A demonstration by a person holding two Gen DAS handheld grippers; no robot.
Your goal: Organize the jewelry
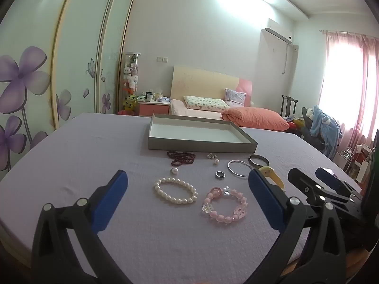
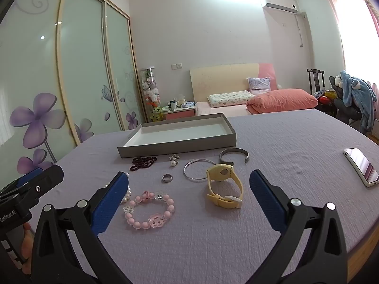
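Jewelry lies on a lilac-covered table in front of an empty grey tray [image 1: 199,145] [image 2: 177,145]. A white pearl bracelet [image 1: 175,190] and a pink bead bracelet [image 1: 225,204] [image 2: 150,210] lie nearest. Behind them are a dark red bead strand [image 1: 182,157] [image 2: 143,162], a ring [image 1: 219,174] [image 2: 167,178], a silver bangle [image 1: 239,168] [image 2: 197,169], a grey cuff [image 1: 258,159] [image 2: 234,155], pearl pieces [image 1: 212,157] and a yellow watch [image 2: 223,188]. My left gripper [image 1: 187,184] is open above the pearl bracelet. My right gripper [image 2: 188,184] is open above the watch and pink bracelet.
A phone [image 2: 361,166] lies on the table at the right. The right gripper's body [image 1: 327,189] sits right of the left one. A bed [image 2: 260,101], wardrobe doors [image 2: 71,71] and a chair with clothes [image 2: 355,94] stand behind the table.
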